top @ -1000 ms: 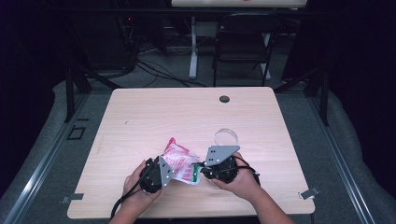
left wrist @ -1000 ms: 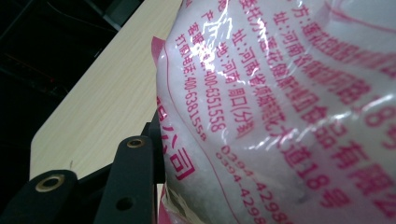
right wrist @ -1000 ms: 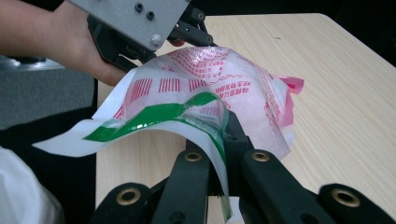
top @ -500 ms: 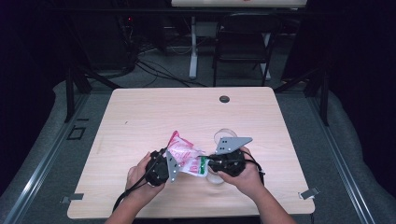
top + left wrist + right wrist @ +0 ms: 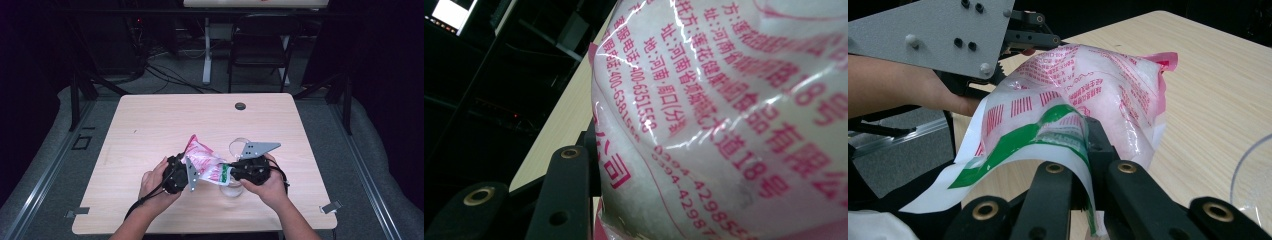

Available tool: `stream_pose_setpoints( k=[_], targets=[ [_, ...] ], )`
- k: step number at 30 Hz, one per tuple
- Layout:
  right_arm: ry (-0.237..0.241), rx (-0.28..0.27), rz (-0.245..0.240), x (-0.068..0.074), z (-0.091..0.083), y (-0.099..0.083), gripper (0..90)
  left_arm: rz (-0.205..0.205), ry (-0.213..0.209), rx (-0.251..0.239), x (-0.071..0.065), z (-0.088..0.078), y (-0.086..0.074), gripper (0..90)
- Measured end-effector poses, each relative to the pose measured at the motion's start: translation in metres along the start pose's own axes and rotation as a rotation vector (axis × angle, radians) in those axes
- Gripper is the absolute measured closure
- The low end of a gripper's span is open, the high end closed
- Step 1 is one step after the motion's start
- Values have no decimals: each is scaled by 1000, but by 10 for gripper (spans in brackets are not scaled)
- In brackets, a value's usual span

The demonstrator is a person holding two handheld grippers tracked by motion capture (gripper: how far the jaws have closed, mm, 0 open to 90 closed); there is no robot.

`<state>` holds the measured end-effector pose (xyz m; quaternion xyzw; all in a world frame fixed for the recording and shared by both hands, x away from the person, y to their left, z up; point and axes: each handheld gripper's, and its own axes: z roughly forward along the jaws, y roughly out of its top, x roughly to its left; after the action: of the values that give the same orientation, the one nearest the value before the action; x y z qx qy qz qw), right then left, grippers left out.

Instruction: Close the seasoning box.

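Both tools grip the plastic bag [image 5: 204,162] above the counter [image 5: 150,125]: left tool [image 5: 187,172] clamps its body, right tool [image 5: 1083,145] pinches the green edge. Better tilt slowly toward the clear bowl [image 5: 235,187]. The left gripper view alone shows the pink print

Glossy crinkled plastic bag [image 5: 206,161], matt pale wood-grain table [image 5: 165,120].

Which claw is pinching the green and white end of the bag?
The right gripper. Its jaws are shut on the bag's green-striped edge, while the left gripper clamps the bulging pink-printed part.
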<state>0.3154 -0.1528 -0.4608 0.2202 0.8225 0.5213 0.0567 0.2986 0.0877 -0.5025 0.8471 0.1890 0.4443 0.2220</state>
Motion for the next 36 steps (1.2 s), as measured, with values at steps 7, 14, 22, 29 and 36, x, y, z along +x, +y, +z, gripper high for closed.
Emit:
stream_pose_setpoints(
  k=[7, 14, 22, 29, 36],
  targets=[
    [8, -4, 53, -6, -5, -2, 900, 27, 7, 3, -1, 3, 6, 596],
    [11, -7, 94, -10, -7, -4, 900, 43, 10, 0, -2, 5, 10, 596],
    [16, -15, 121, -14, -11, -7, 900, 87, 23, 10, -2, 6, 16, 597],
    [10, -18, 112, -15, -13, -9, 900, 124, 42, 15, -3, 6, 19, 597],
    [1, -11, 103, -15, -13, -11, 900, 150, 64, 19, -3, 5, 21, 597]
  ],
)
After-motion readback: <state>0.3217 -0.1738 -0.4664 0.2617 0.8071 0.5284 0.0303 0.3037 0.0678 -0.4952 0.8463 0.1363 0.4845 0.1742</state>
